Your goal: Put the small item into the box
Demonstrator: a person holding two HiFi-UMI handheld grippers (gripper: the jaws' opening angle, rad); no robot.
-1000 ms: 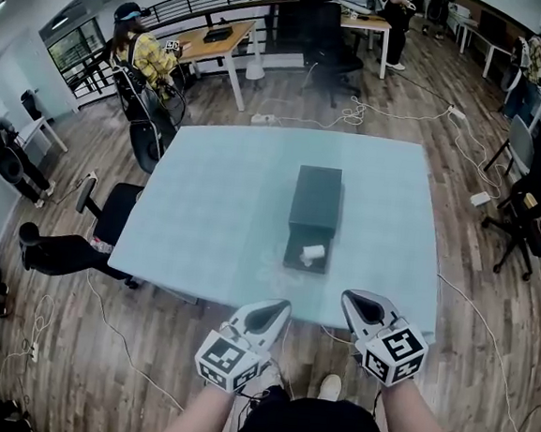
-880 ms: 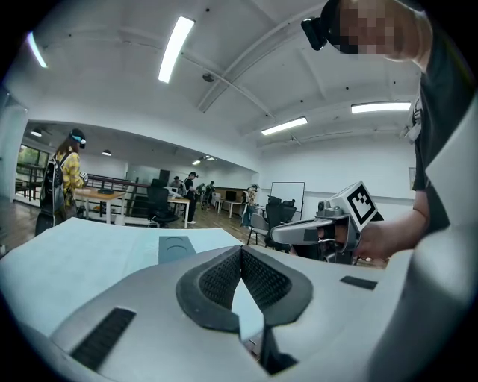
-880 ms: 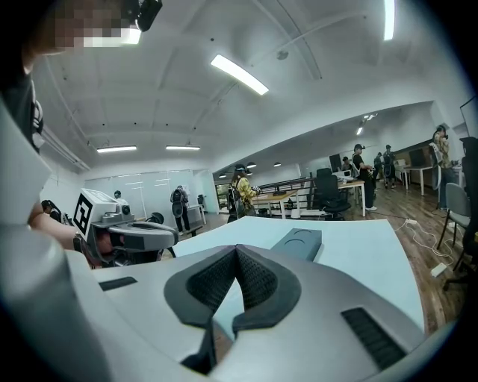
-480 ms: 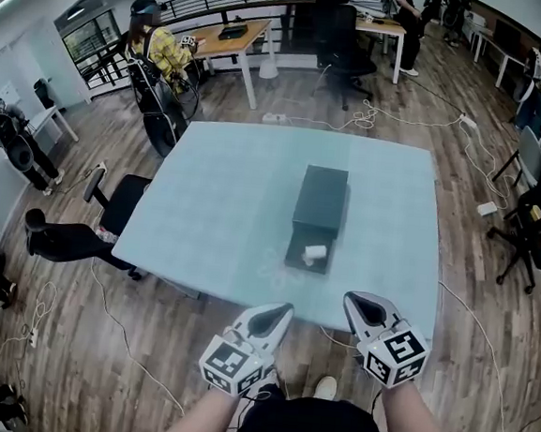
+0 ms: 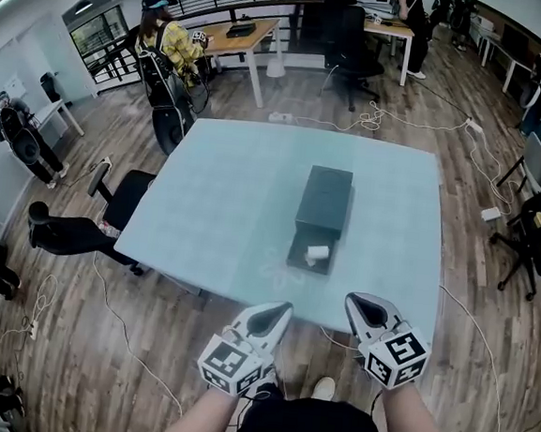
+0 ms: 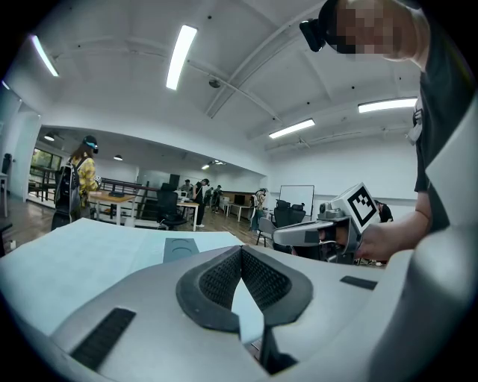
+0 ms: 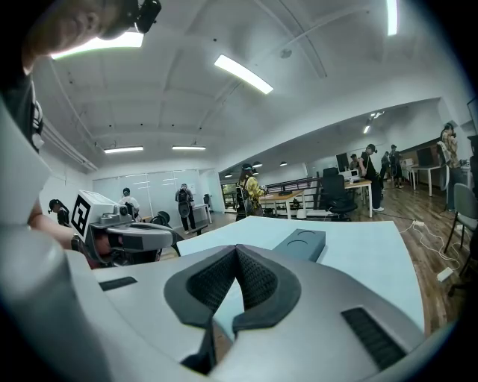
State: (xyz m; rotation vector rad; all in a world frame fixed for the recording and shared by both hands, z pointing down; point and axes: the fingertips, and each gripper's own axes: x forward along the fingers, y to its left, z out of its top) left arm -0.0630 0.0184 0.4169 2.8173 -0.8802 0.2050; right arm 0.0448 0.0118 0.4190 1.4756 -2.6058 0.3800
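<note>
**Left gripper** (image 5: 279, 308): fingers (image 6: 216, 280) closed, their ribbed pads meeting at the tips with nothing between them. It is held a little below level, tips at the near edge of the desk (image 5: 216, 196), touching nothing. Its marker cube (image 5: 229, 362) sits at the rear, facing up.

**Right gripper** (image 5: 357, 303): fingers (image 7: 258, 280) also pressed together at the tips, empty and clear of the desk. The two grippers are side by side and apart, one in each of the person's hands.

**Box** (image 5: 325, 198): dark and oblong, lying on the desk ahead of both sets of fingers and well apart from either. It sits closer to the right gripper's line than the left's. The end toward the fingers is open as a shallow tray (image 5: 295, 258).

**Small white item** (image 5: 315, 253): lies inside that tray, toward its right side.

**Desk:** pale blue top, with the box the only solid thing on it.

**Room:**
- The floor (image 5: 176, 324) is wood plank, and white cables (image 5: 392, 113) trail past the desk's far edge.
- A black office chair (image 5: 121, 202) stands off to the left of the left fingers, beside the desk's left edge.
- A person in a yellow checked top (image 5: 172, 47) is far ahead and to the left, next to a wooden-topped table (image 5: 234, 38).
- Ceiling strip lights (image 6: 181, 56) show above in both gripper views.
</note>
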